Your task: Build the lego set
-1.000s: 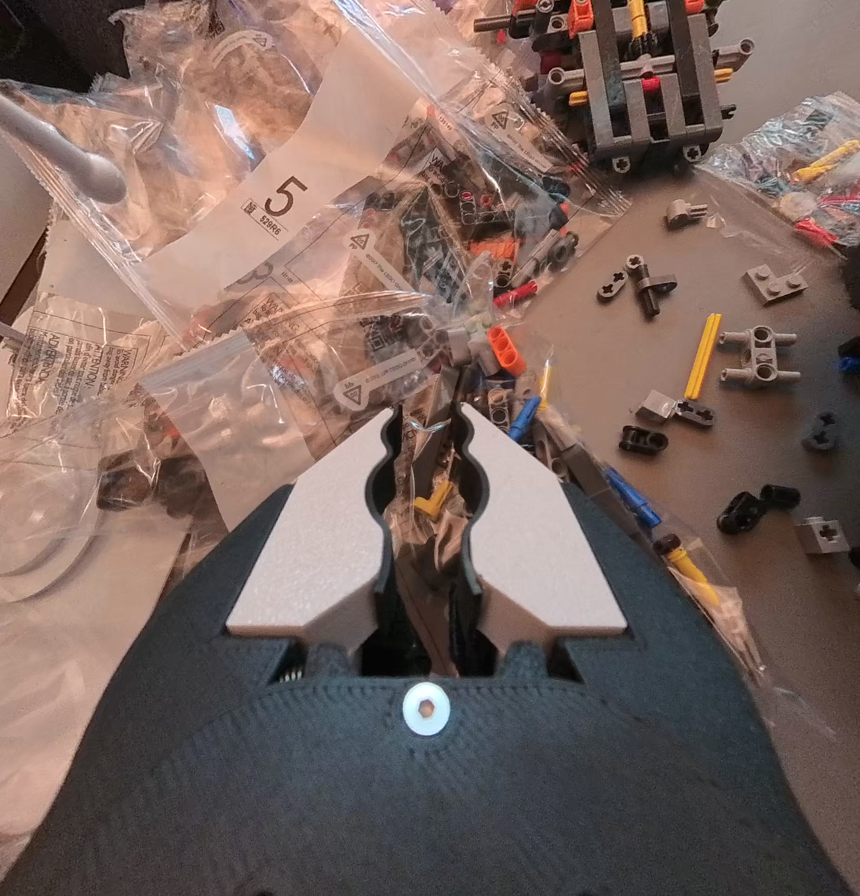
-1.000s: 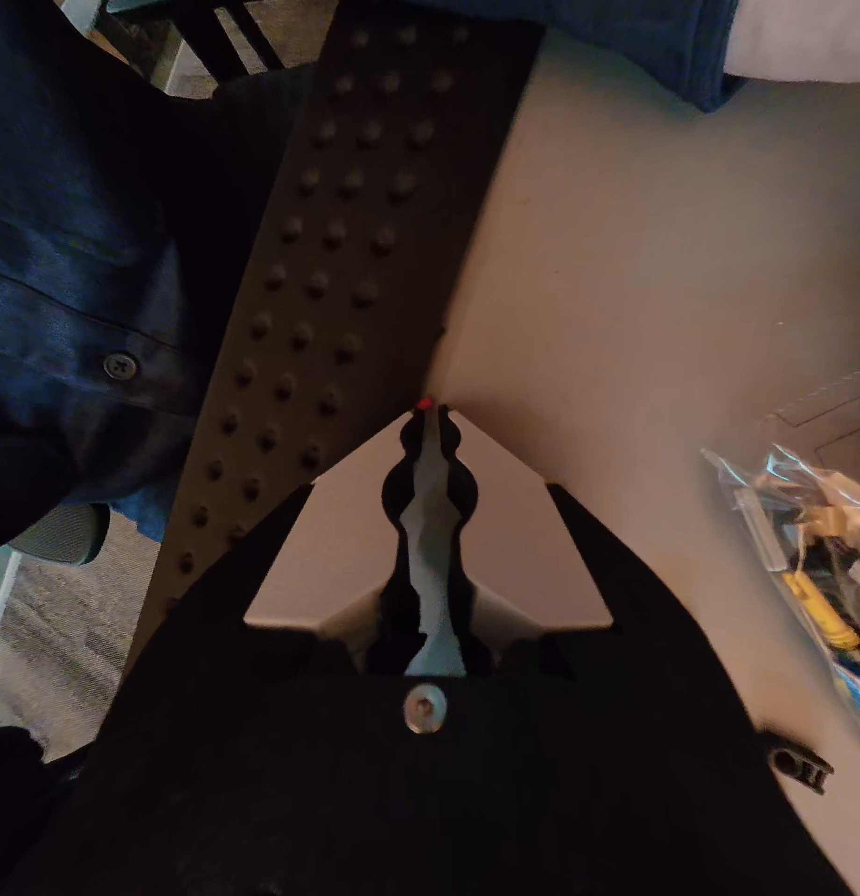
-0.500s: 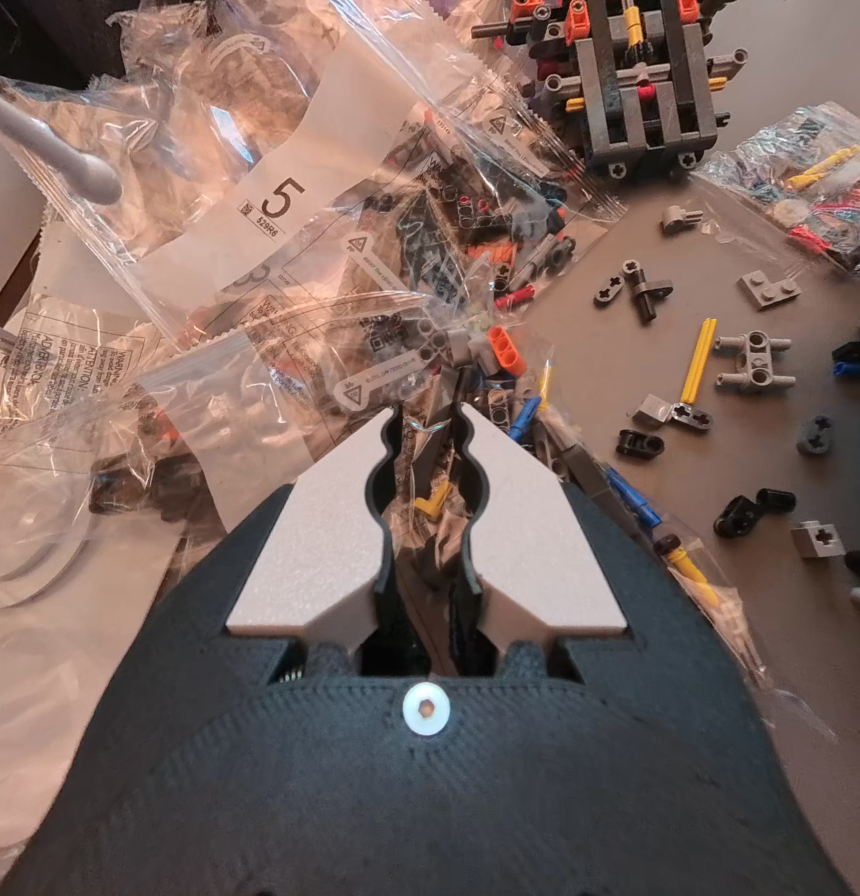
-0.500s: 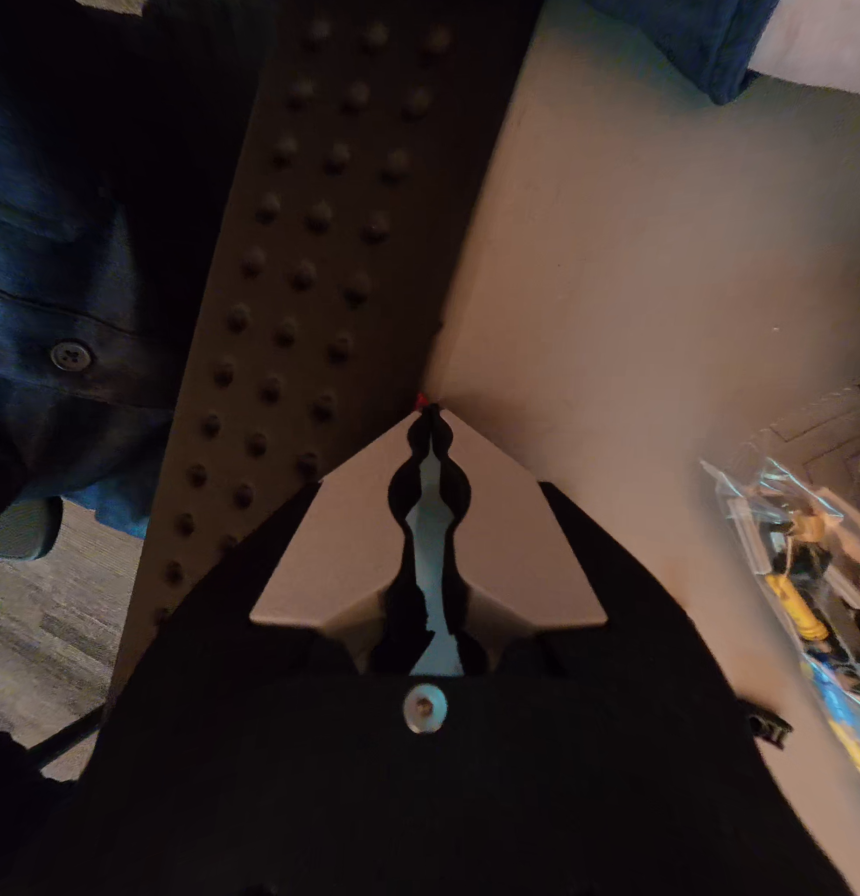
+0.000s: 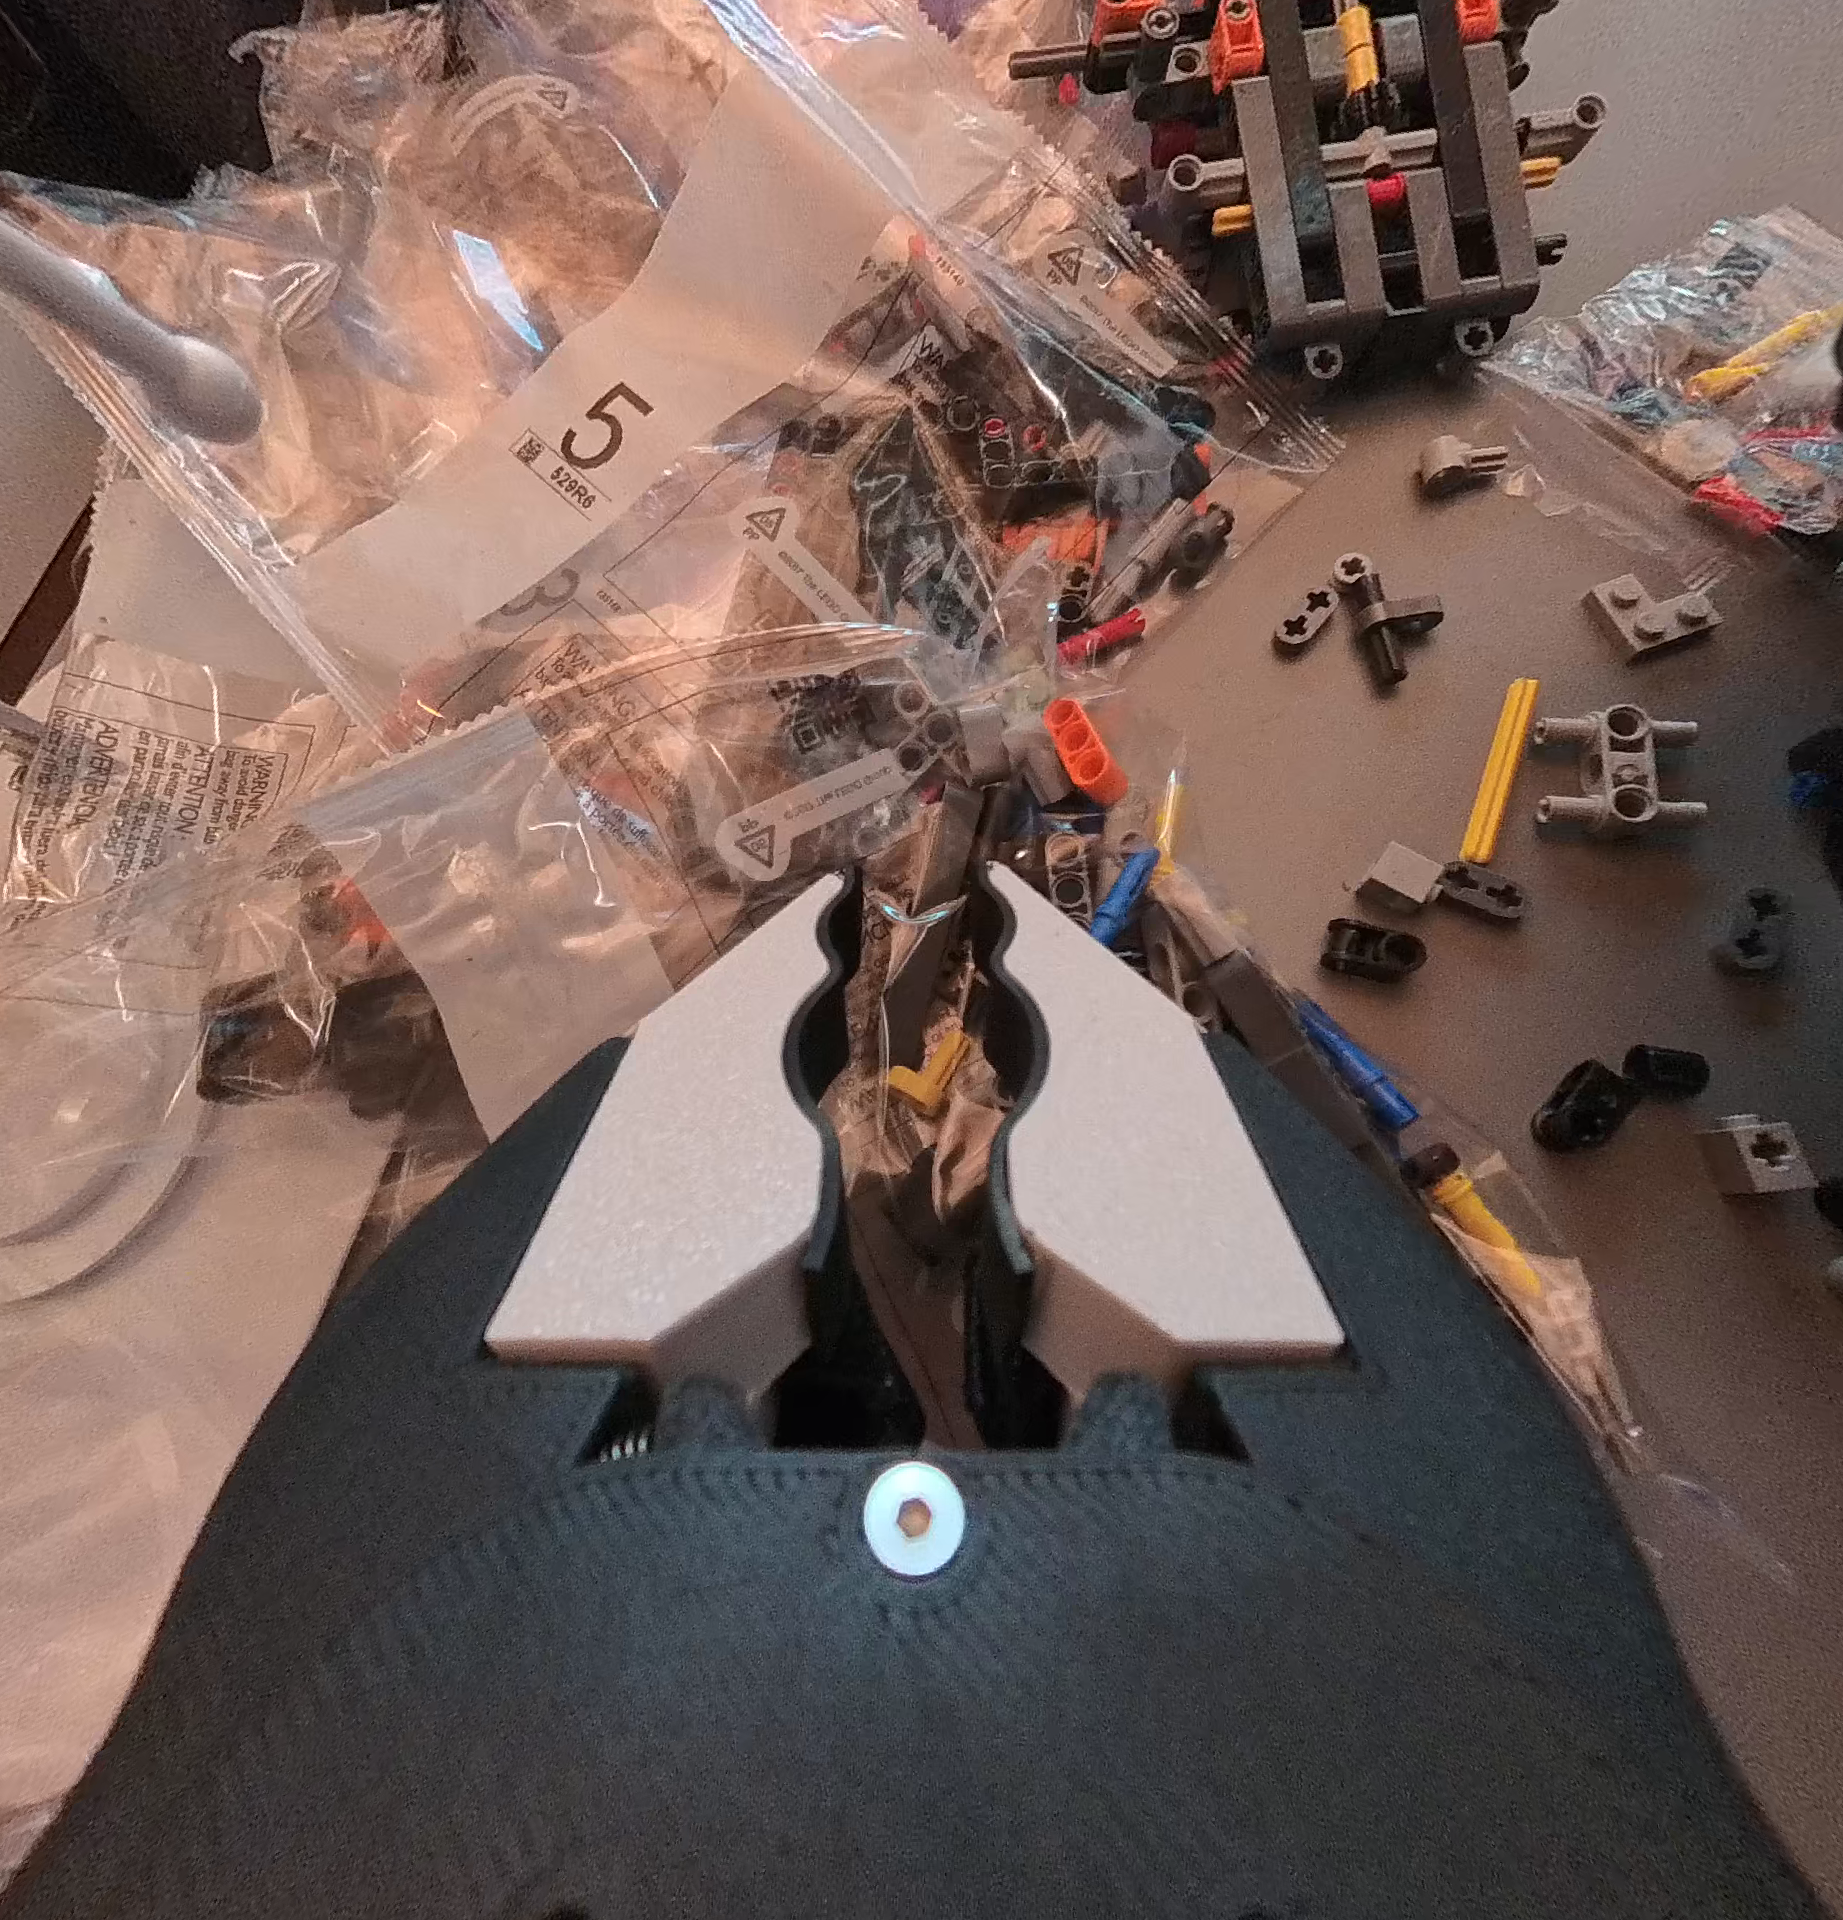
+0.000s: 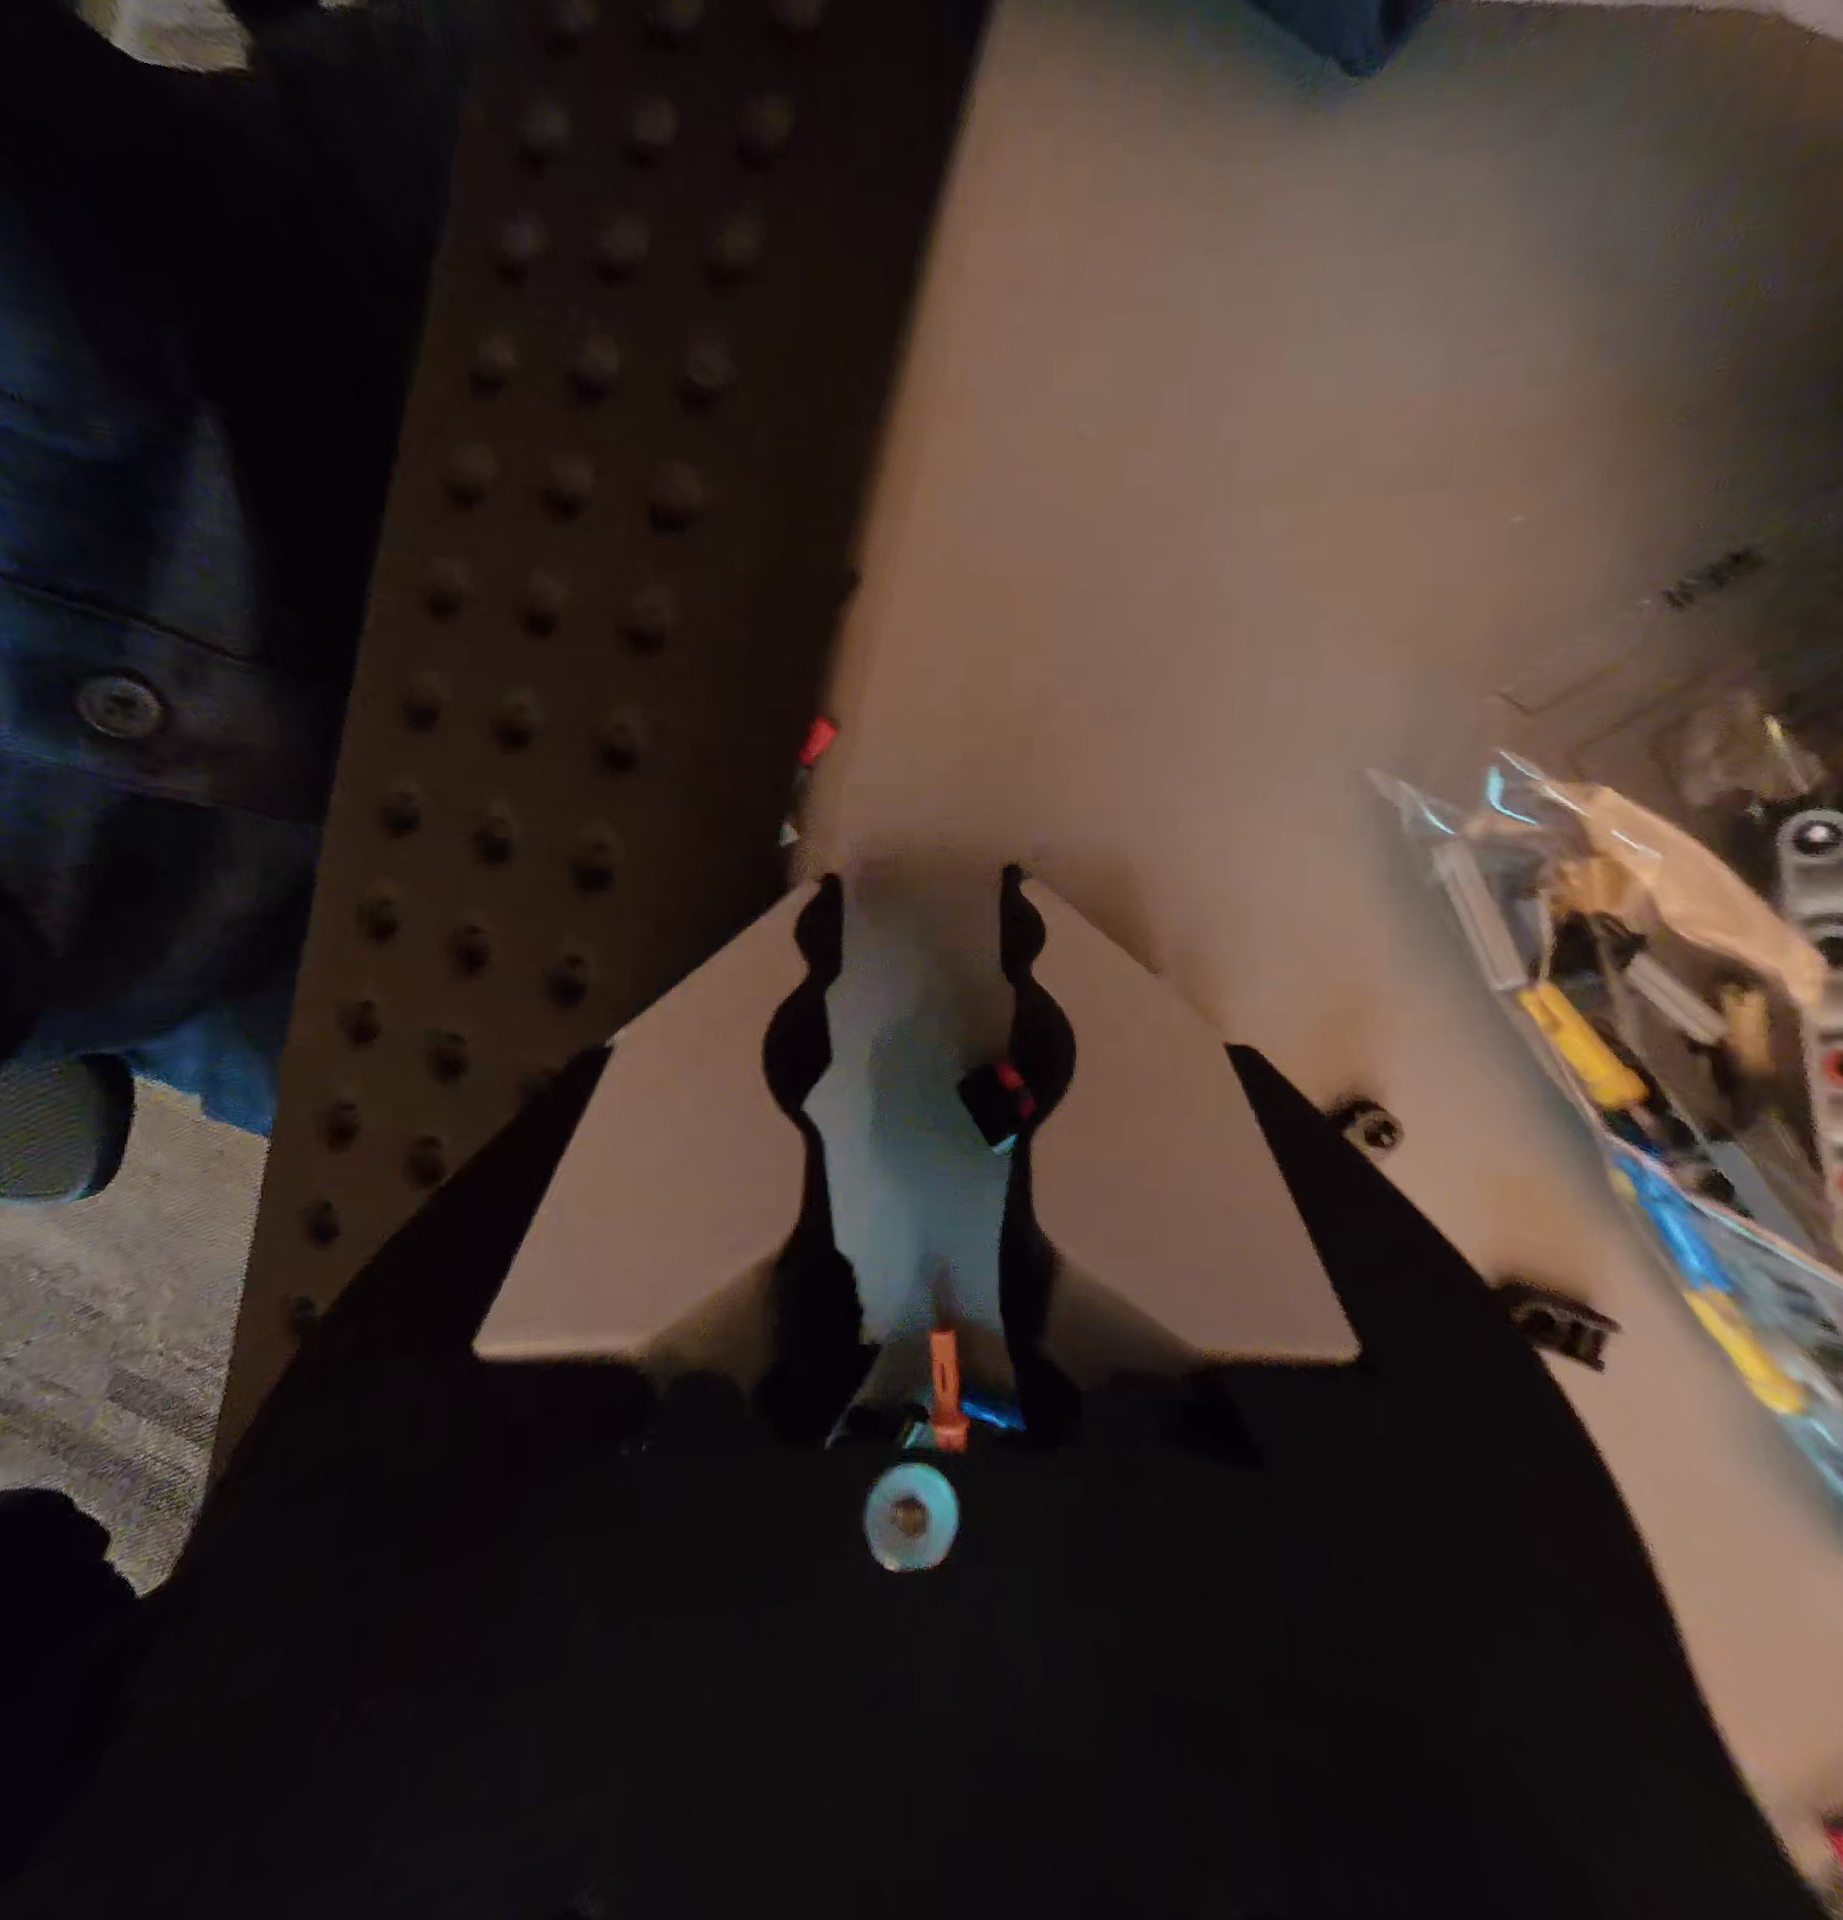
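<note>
Left wrist view alone shows the half-built model [image 5: 1384, 177].

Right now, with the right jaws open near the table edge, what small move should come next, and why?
Probably nudge the right gripper sideways to centre the small black and red piece before closing. Its jaws stand open over the table, and the piece sits far to one side of the gap, by one finger; blur hides whether they touch.
</note>
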Demonstrator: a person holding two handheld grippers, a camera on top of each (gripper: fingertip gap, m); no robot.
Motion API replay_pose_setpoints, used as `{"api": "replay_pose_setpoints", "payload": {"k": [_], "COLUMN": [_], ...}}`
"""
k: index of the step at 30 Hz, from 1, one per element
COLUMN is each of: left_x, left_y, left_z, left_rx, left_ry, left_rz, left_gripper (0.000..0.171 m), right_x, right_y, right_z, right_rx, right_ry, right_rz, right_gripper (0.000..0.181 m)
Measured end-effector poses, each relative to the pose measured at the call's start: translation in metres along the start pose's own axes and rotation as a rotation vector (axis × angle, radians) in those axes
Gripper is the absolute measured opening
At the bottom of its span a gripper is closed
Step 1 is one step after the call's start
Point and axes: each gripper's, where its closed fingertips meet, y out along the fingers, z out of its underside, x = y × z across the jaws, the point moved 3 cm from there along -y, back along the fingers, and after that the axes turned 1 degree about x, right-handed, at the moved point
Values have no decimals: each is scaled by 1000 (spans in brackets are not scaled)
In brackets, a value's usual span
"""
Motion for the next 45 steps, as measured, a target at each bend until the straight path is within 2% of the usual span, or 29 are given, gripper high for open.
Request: {"api": "replay_pose_setpoints", "payload": {"k": [2,6,10,17,20,27,39,45], "left_x": [0,0,0,0,-2,-3,-3,-4], "left_y": [0,0,0,-1,-1,-4,-3,-4], "left_z": [0,0,0,0,0,0,-1,-1], "left_rx": [0,-2,-13,-19,-19,-24,-21,-21], "left_ry": [1,1,-7,6,11,25,45,49], "left_rz": [-1,-1,-6,-50,-73,-122,-163,-176], "left_gripper": [19,19,19,19,18,18,18,18], "right_x": [4,6,8,7,9,16,34,33], "right_y": [1,2,0,-2,3,-2,5,4], "right_z": [-1,-2,-16,-28,-28,-30,-24,-23], "right_rx": [-3,-33,-201,-356,-332,-385,-383,-369], "right_ry": [-26,-52,-60,-33,-75,-99,-3,9], "right_rz": [-13,-27,-46,-55,18,119,76,190], "right_gripper": [35,31,25,28,27,33,28,35]}}
